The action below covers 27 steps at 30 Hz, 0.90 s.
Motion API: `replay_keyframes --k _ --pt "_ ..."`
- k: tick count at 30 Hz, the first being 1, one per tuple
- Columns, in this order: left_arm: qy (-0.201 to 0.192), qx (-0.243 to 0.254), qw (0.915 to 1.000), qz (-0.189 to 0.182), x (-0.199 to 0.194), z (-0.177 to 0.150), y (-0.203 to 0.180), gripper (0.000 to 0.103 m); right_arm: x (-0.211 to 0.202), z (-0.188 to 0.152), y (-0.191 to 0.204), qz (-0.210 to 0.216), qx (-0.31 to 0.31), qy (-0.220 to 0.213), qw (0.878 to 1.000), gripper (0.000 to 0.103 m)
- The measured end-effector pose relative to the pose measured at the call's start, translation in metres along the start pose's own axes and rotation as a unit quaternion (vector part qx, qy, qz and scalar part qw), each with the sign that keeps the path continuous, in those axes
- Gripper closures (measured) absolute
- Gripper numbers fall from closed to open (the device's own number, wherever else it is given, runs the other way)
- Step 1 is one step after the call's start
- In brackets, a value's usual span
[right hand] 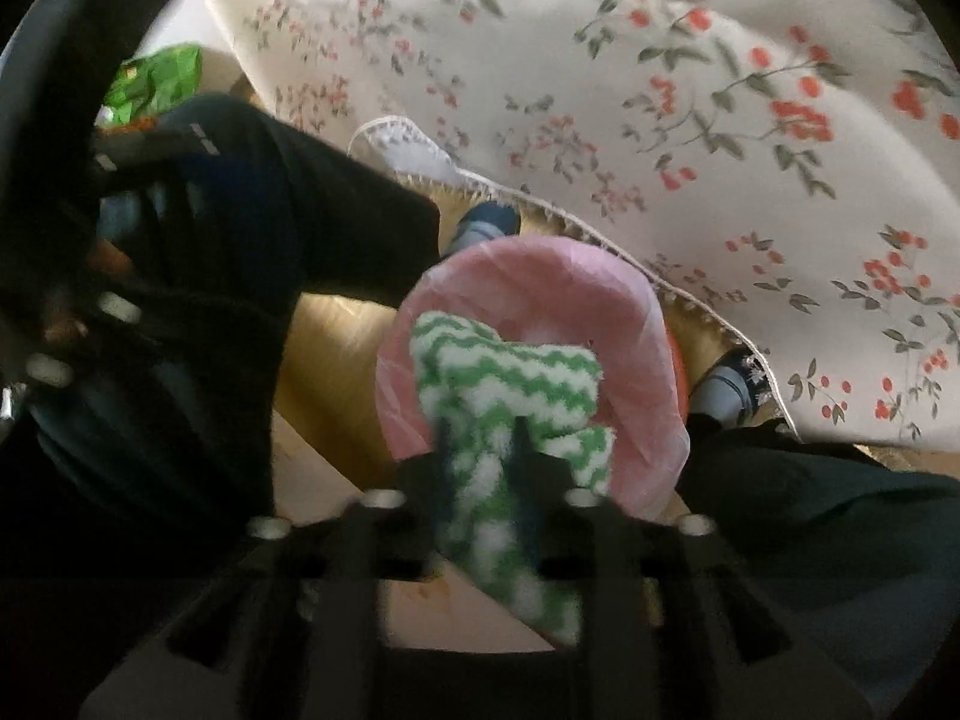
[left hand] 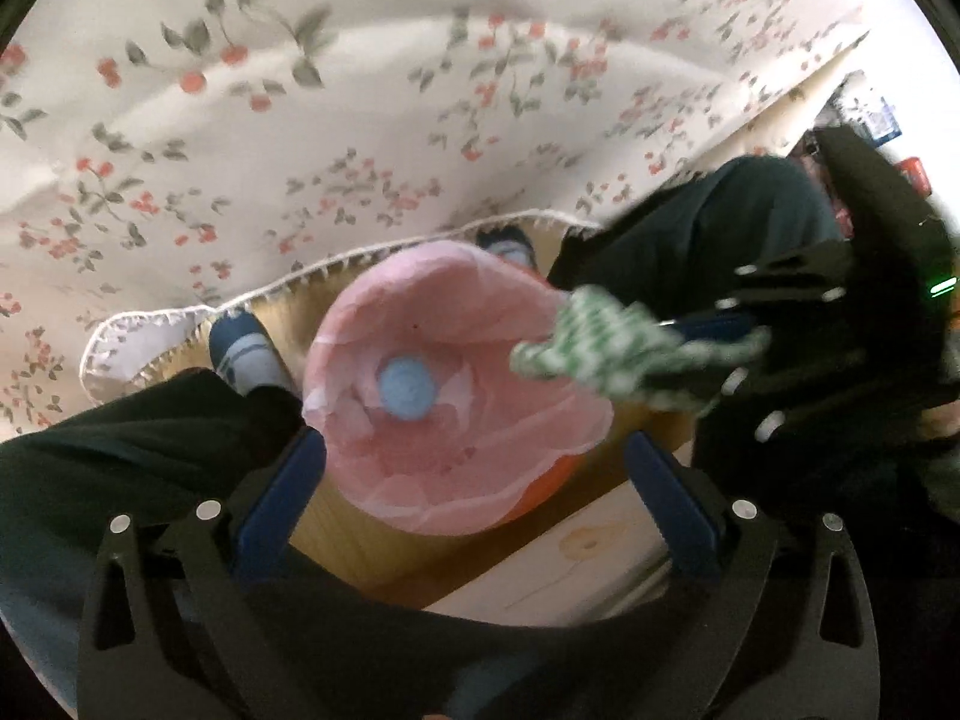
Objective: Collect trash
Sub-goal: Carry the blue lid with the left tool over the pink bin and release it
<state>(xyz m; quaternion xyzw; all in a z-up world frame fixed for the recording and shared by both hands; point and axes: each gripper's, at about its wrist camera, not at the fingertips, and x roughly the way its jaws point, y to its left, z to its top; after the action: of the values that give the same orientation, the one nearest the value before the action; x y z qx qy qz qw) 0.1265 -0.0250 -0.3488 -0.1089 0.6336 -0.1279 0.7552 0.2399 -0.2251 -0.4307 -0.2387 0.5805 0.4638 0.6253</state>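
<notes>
A bin lined with a pink bag (left hand: 456, 396) stands on the floor below both grippers; it also shows in the right wrist view (right hand: 606, 300). A blue round piece (left hand: 408, 388) lies inside it. My left gripper (left hand: 474, 474) is open and empty, its blue fingers (left hand: 282, 498) spread on either side of the bin's near rim. My right gripper (right hand: 483, 450) is shut on a green-and-white zigzag cloth (right hand: 510, 396) and holds it over the bin's opening. From the left wrist view the cloth (left hand: 606, 348) hangs at the bin's right rim.
A cherry-print tablecloth (left hand: 360, 138) hangs behind the bin, its trimmed edge just beyond it. The person's dark-trousered legs (left hand: 120, 456) and blue-and-white shoes (left hand: 246, 354) flank the bin on a wooden floor (left hand: 588, 558). A green bag (right hand: 156, 84) lies far left.
</notes>
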Motion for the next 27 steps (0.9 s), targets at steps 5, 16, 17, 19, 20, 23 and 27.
replay_keyframes --k 5,16,17,19,20,23,27 --pt "-0.046 -0.007 0.9989 0.005 -0.037 0.005 0.001 0.006 -0.011 0.003 -0.002 0.007 0.006 -0.029 1.000 0.018" --pt "-0.163 0.001 0.9851 0.054 -0.150 0.031 0.000 0.006 -0.106 0.017 0.013 -0.027 -0.002 -0.147 0.989 0.016" --pt "-0.172 0.001 0.9834 0.059 -0.159 0.033 -0.001 0.006 -0.118 0.020 0.016 -0.033 -0.006 -0.161 0.986 0.016" --pt "-0.190 0.001 0.9793 0.071 -0.177 0.039 0.000 0.006 -0.139 0.023 0.018 -0.043 -0.013 -0.186 0.982 0.016" --pt "-0.195 0.000 0.9779 0.076 -0.184 0.041 0.002 0.006 -0.152 0.024 0.020 -0.049 -0.015 -0.200 0.978 0.016" --pt "-0.218 -0.009 0.9712 0.095 -0.208 0.050 0.009 0.006 -0.183 0.028 0.024 -0.062 -0.020 -0.236 0.969 0.016" --pt "-0.253 -0.027 0.9602 0.115 -0.239 0.063 0.018 0.006 -0.216 0.034 0.030 -0.086 -0.033 -0.274 0.957 0.016"
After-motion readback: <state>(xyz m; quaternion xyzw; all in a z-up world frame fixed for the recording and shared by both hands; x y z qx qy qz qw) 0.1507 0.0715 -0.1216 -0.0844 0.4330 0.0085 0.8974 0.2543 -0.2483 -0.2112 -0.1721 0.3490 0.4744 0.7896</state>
